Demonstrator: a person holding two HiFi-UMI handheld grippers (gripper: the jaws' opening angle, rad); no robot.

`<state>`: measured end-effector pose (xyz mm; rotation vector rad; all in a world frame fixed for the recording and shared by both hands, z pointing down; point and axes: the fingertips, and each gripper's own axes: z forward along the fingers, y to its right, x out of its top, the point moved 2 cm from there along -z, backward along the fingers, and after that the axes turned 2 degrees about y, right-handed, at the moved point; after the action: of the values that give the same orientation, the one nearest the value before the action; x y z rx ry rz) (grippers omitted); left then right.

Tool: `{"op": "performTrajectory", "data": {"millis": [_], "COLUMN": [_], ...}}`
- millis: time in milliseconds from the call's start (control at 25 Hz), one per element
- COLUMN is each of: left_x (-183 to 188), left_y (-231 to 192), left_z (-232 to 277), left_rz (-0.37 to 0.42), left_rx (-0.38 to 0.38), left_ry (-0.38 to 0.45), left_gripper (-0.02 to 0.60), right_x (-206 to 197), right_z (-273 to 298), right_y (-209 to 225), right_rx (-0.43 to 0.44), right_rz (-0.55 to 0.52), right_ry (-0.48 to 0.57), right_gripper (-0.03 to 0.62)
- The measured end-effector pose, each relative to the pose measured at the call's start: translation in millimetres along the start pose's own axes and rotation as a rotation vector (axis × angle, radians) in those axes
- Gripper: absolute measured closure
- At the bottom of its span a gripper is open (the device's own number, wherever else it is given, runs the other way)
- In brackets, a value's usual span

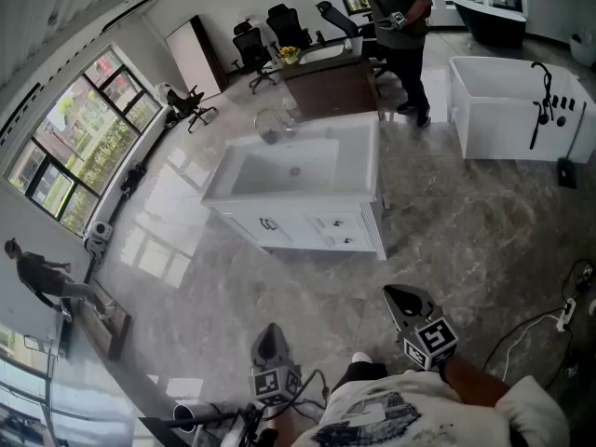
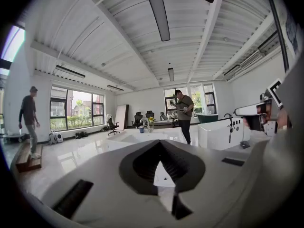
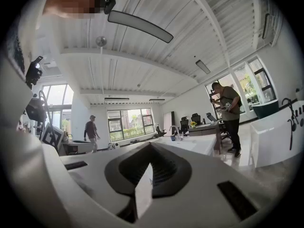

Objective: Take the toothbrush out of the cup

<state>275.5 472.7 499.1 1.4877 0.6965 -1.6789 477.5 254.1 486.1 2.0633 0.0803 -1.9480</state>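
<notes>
A small dark cup stands by the faucet at the back of the white sink vanity, far ahead of me. It shows as a tiny blue cup in the left gripper view and again as a cup in the right gripper view. The toothbrush is too small to make out. My left gripper is shut and holds nothing. The right gripper is shut and holds nothing as well. Both are held near my body, well short of the vanity.
A white bathtub with a black tap stands at the right. A person stands behind the vanity beside a brown desk and office chairs. Another person walks by the windows at left. Cables lie on the marble floor.
</notes>
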Motion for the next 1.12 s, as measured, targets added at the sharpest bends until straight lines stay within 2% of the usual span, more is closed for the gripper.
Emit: {"op": "performTrajectory", "data": {"millis": [120, 320, 560, 680, 800, 920, 1120], "left_x": [-8.5, -5.9, -2.9, 8.2, 25.7, 31.2, 49.7], "left_y": [-23.5, -52.2, -124.5, -169.0, -203.9, -237.1, -252.0], "left_z": [36.8, 116.2, 257.8, 320.6, 370.2, 418.3, 466.3], "left_rz": [0.0, 0.01, 0.041, 0.009, 0.0, 0.036, 0.047], "left_rx": [0.002, -0.037, -0.129, -0.153, -0.175, -0.197, -0.239], "left_ry": [0.052, 0.033, 0.006, -0.014, -0.033, -0.01, 0.003], "left_gripper": [0.563, 0.563, 0.563, 0.563, 0.563, 0.563, 0.564], "right_x": [1.5, -9.2, -14.0, -11.6, -1.0, 9.1, 17.4], "right_z": [31.9, 105.0, 251.2, 324.3, 378.5, 422.6, 467.5], "right_y": [10.7, 30.0, 51.1, 53.5, 58.7, 68.3, 78.9], "right_rx": [-0.003, -0.025, -0.076, -0.098, -0.131, -0.166, -0.194], "right_rz": [-0.013, -0.004, -0.028, 0.001, -0.031, -0.04, -0.03], "right_ry": [0.019, 0.009, -0.007, -0.028, -0.033, -0.025, -0.016], "right_gripper": [0.592, 0.592, 0.592, 0.591, 0.591, 0.591, 0.591]}}
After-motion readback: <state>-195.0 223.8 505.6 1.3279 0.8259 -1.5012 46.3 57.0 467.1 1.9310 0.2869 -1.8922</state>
